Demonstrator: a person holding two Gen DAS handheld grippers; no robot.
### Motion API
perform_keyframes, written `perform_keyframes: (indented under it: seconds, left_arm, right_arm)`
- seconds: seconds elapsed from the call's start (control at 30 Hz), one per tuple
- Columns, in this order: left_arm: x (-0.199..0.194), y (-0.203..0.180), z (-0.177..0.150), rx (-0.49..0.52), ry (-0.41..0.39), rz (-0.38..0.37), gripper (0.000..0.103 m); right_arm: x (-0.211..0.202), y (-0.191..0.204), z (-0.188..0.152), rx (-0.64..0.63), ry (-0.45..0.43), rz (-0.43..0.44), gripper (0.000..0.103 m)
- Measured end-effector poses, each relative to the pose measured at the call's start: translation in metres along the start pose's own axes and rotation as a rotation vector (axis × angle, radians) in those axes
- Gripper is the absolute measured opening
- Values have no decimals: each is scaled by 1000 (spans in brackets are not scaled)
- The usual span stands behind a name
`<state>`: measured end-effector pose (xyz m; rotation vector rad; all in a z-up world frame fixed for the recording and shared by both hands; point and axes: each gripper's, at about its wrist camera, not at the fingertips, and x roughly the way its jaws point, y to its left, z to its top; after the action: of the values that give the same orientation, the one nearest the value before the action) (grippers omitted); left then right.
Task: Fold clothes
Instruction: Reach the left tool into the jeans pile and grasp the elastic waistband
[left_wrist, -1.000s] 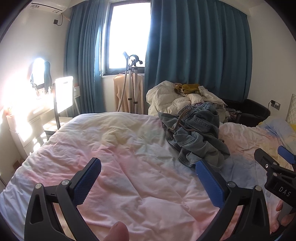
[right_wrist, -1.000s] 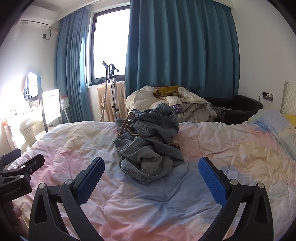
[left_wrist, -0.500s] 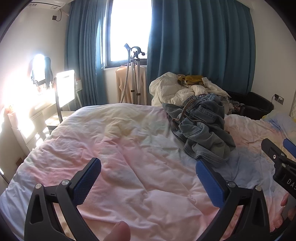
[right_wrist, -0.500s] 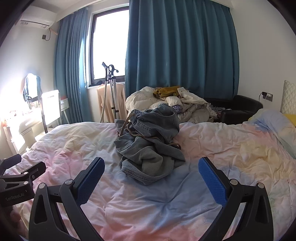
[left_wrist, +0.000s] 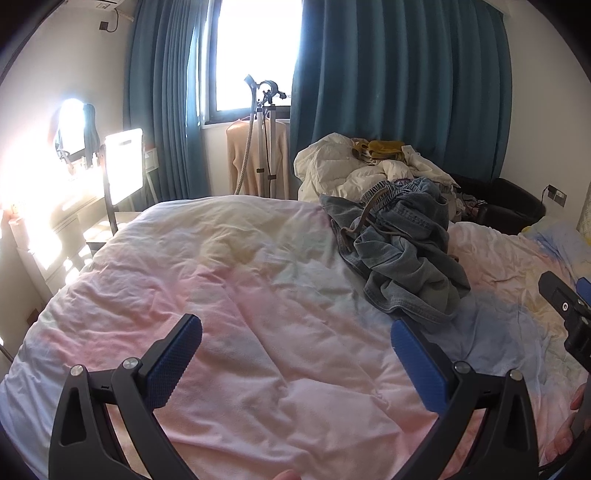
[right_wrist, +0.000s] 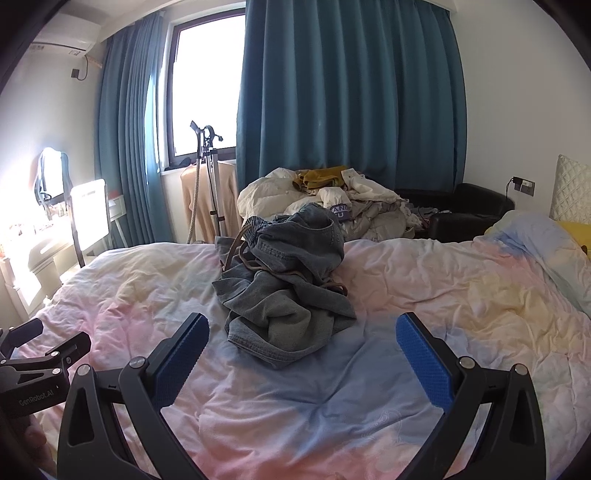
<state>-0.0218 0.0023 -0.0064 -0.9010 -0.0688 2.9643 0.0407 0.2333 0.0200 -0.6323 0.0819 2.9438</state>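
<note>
A crumpled heap of faded blue denim jeans (right_wrist: 284, 284) with a brown belt threaded through the waistband lies on a bed spread with a rumpled pastel quilt (right_wrist: 461, 295) of pink, yellow and blue patches. The heap sits toward the far edge of the quilt, its waistband end raised and its hems spilling toward the cameras.

The right gripper (right_wrist: 302, 343), black-framed with blue textured pads, hovers above the quilt just short of the jeans, its fingers spread wide and empty, the denim hem showing between them. The left gripper (left_wrist: 295, 350), of the same build, hangs over bare quilt to the left of the jeans, fingers likewise wide apart and holding nothing; the denim (left_wrist: 402, 254) lies beyond its right finger. Each gripper's body shows at the edge of the other's view.

Behind the jeans, past the far side of the bed, a mound of white bedding and mixed clothes (right_wrist: 332, 199) topped with a mustard garment is piled up. Left of that mound a garment steamer on a pole (right_wrist: 208, 173) stands with a peach top hanging by it, in front of a bright window framed by teal curtains (right_wrist: 351, 92). Right of the mound sits a black armchair (right_wrist: 465, 206).
</note>
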Motion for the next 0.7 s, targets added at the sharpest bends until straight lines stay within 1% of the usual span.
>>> perform_keyframes:
  seconds: [0.1, 0.2, 0.3, 0.43, 0.53, 0.63, 0.7]
  left_arm:
    - [13, -6, 17, -35, 27, -77, 103]
    - [34, -23, 40, -50, 44, -136, 103]
    - [66, -45, 66, -74, 92, -218, 103]
    - [115, -81, 99, -87, 134, -293, 103]
    - [154, -105, 119, -111, 156, -320, 103]
    - [192, -121, 137, -149, 161, -312, 103]
    - [217, -123, 148, -215, 158, -303, 103]
  right_arm:
    - [1, -9, 3, 22, 1, -4, 103]
    - [2, -21, 5, 51, 6, -15, 103]
    - [4, -36, 7, 78, 7, -33, 103]
    - [12, -55, 8, 109, 8, -58, 103]
    - [21, -63, 4, 134, 22, -48, 103]
    - [33, -66, -3, 143, 40, -30, 103]
    - [42, -68, -8, 149, 54, -19, 103]
